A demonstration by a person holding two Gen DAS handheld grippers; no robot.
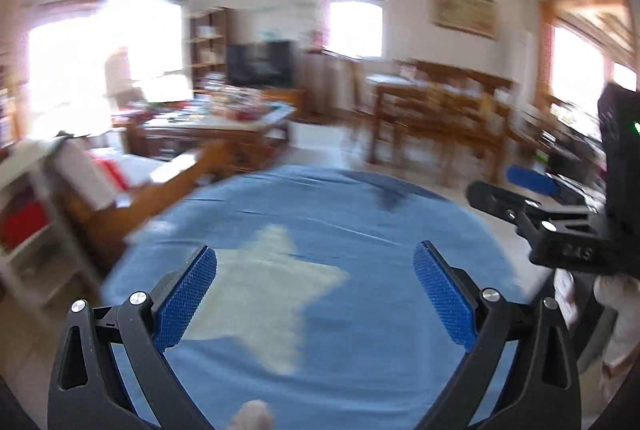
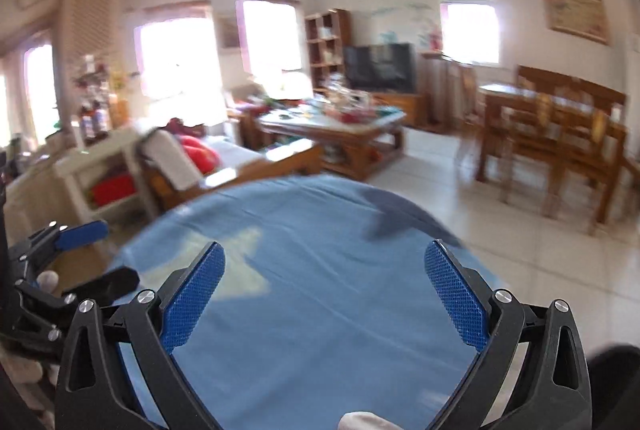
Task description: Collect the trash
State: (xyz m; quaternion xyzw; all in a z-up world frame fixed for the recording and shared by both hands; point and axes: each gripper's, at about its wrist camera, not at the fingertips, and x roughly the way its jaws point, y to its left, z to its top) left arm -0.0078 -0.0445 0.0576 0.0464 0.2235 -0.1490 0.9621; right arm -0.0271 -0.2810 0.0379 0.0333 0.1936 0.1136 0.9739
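Note:
A round surface under a blue cloth with a pale star fills the lower half of both views. My left gripper hangs open above the star, nothing between its blue pads. My right gripper is open too, over plain blue cloth, and holds nothing. Each gripper shows in the other's view: the right gripper at the right edge, the left gripper at the left edge. A dark fold creases the cloth's far side. I see no loose trash on the cloth.
Beyond the cloth stand a wooden sofa with a red cushion, a cluttered coffee table, a white shelf unit at the left and a wooden dining table with chairs at the right. Pale tiled floor lies to the right.

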